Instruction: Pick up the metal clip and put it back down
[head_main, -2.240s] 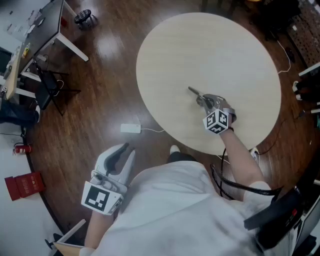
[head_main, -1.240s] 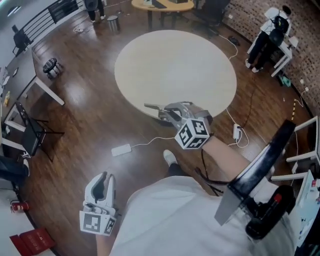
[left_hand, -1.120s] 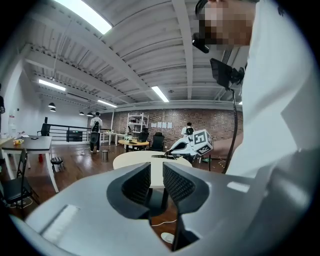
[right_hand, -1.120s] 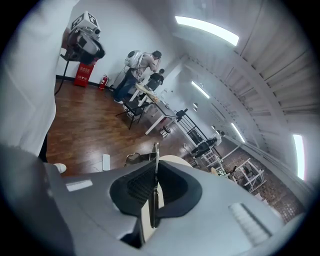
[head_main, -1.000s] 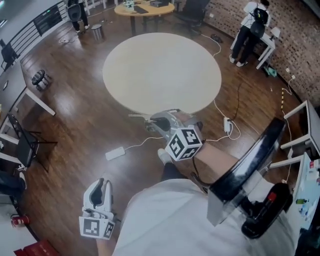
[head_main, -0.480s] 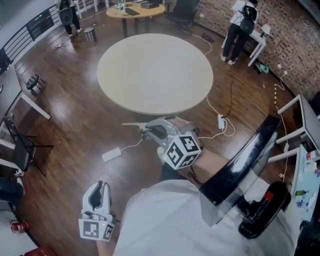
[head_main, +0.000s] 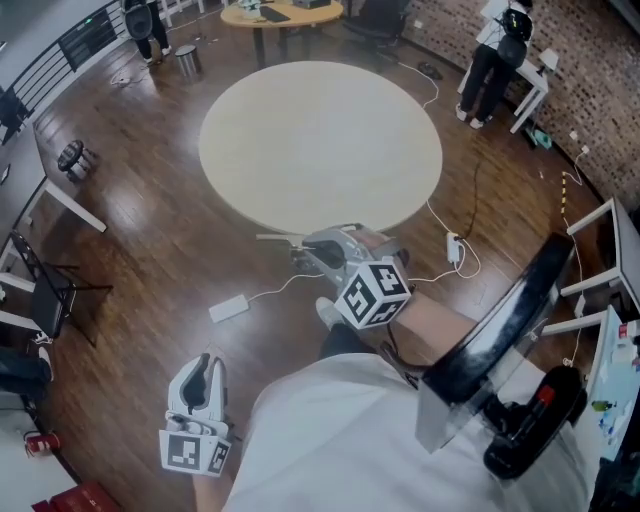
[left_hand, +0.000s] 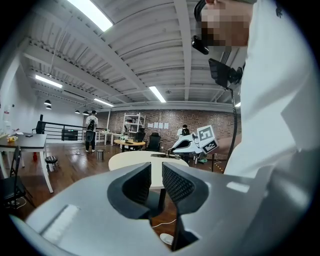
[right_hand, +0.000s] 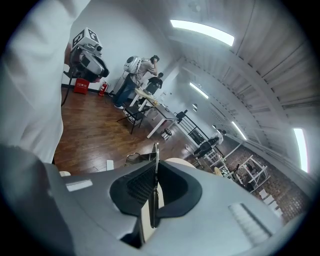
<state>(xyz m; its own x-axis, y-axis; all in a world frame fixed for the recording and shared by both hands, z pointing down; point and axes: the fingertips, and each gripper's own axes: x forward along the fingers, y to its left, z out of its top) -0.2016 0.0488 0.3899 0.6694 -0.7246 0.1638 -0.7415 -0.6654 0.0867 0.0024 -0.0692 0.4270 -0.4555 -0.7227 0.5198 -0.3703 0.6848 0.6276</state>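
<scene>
The metal clip (head_main: 280, 239) is a thin silver strip that sticks out to the left from my right gripper (head_main: 305, 246), whose jaws are shut on it. That gripper hangs in the air over the wooden floor, just short of the near edge of the round beige table (head_main: 320, 140). In the right gripper view the clip (right_hand: 156, 167) stands edge-on, pinched between the dark pads. My left gripper (head_main: 204, 372) hangs low at my left side; its jaws stand a narrow gap apart with nothing between them. The left gripper view shows the right gripper (left_hand: 176, 148) ahead, beside the table (left_hand: 135, 160).
On the floor lie a white adapter (head_main: 228, 308) and a power strip (head_main: 453, 248) with cables. A desk (head_main: 55, 200) stands at the left and a second table (head_main: 280, 12) at the back. People stand far right (head_main: 495, 55) and far left (head_main: 140, 25).
The right gripper has lifted the clip off the tabletop and drawn it back past the table's near edge. Over the last second it has scarcely shifted. The left gripper stays at my side.
</scene>
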